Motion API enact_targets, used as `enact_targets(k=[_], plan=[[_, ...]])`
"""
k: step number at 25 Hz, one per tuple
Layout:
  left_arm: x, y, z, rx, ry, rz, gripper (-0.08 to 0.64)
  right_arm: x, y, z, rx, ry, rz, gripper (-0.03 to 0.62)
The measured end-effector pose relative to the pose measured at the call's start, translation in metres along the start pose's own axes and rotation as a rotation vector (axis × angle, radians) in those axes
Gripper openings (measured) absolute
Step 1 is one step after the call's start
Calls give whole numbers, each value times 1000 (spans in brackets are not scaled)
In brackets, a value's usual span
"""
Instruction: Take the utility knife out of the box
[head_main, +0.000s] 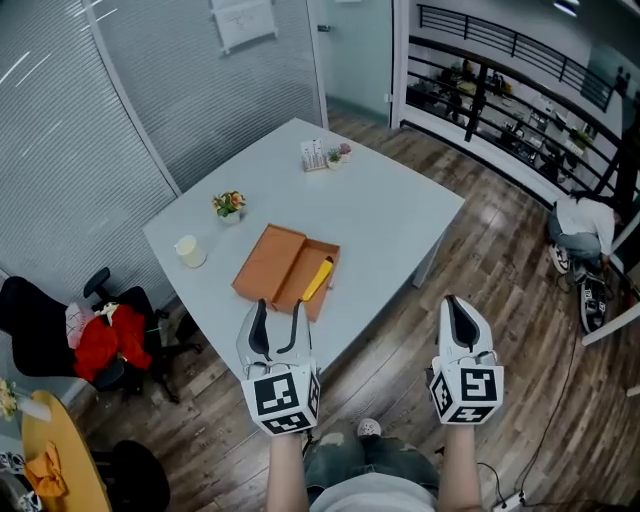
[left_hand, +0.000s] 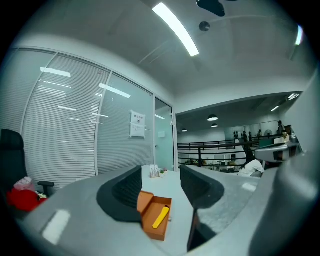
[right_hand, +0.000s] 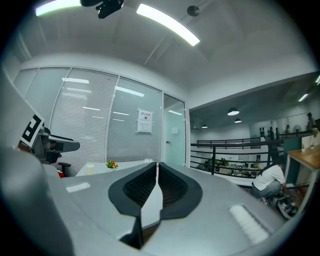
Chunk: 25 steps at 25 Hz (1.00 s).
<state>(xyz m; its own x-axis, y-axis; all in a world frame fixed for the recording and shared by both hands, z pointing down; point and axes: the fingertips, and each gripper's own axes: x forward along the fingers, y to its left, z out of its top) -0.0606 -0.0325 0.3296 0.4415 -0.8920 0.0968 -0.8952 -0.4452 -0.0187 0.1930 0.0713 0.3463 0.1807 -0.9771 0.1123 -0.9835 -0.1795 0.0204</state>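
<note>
Two things matter for the grab: the utility knife (head_main: 318, 279) looks light and stiff, and I judge its smooth shell could slide between the pads. I would take it across its narrow width, about mid-length, where the box wall leaves the jaws some room. The box (head_main: 267, 262) looks like thin card, so I expect it to shift or lift if I drag on it.

The knife is a slim, bright yellow bar. It lies slanted in the tray half of the orange box, whose lid is folded flat open beside the tray.

My left gripper (head_main: 280, 308) hovers just short of the box's near edge, with its jaws spread wide and nothing between them. Its own view lines the knife up in the gap. My right gripper (head_main: 458, 310) hangs well apart from the box on its right, out over the floor. Its jaws are pressed together and hold nothing.
</note>
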Motion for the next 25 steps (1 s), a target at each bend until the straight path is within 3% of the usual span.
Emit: enact_targets(k=[12,25], plan=[[37,16,-13,6,51,34,235,48,2,-13,-1,45,37,37],[131,30,-21,-3,89,6,236,141,2,-10,-16,68,48,37]])
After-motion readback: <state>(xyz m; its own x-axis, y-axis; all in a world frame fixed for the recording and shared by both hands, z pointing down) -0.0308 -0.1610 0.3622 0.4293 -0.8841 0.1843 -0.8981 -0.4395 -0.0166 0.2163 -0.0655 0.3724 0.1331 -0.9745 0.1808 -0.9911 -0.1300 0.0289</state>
